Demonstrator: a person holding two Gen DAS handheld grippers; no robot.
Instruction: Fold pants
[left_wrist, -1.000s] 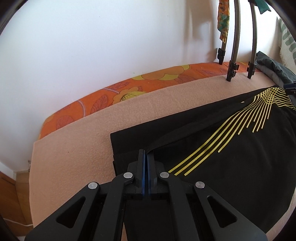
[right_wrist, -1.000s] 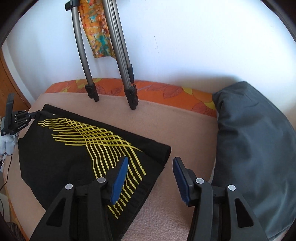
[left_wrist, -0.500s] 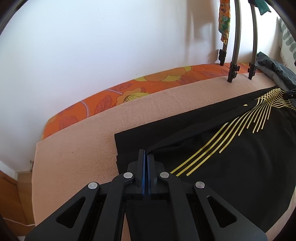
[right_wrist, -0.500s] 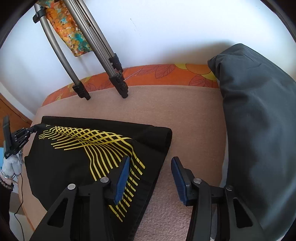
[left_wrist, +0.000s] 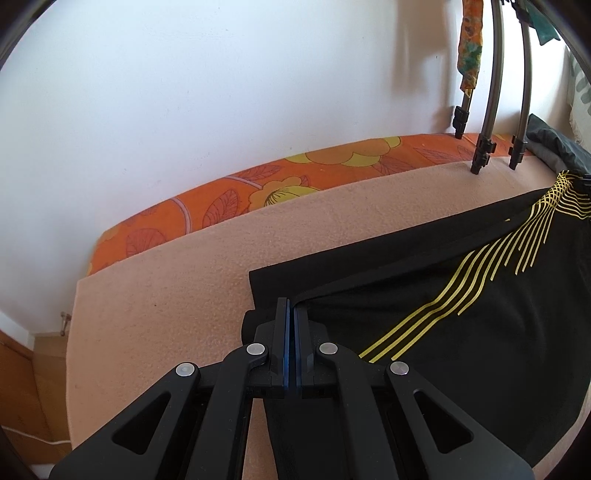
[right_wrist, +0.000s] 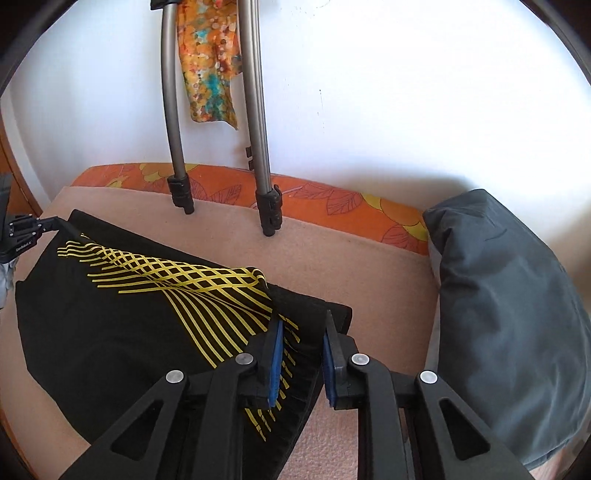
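Note:
Black pants with yellow stripes (left_wrist: 424, 306) lie on the peach blanket (left_wrist: 166, 295) of a bed. My left gripper (left_wrist: 290, 306) is shut on the pants' upper layer at its left edge, lifting it slightly. In the right wrist view the pants (right_wrist: 110, 314) spread to the left, and the left gripper (right_wrist: 22, 229) shows at their far corner. My right gripper (right_wrist: 301, 325) is partly open, its jaws standing around the pants' right edge with cloth between the blue pads (right_wrist: 275, 354).
A dark grey pillow (right_wrist: 517, 314) lies at the right of the bed. Grey tripod legs (right_wrist: 266, 192) stand on the blanket by the white wall, with a colourful cloth (right_wrist: 207, 62) hanging above. An orange flowered sheet (left_wrist: 258, 192) runs along the wall.
My right gripper moved onto the pants' right edge and its jaws narrowed around the cloth. The left gripper stayed shut on the pants and shifted slightly.

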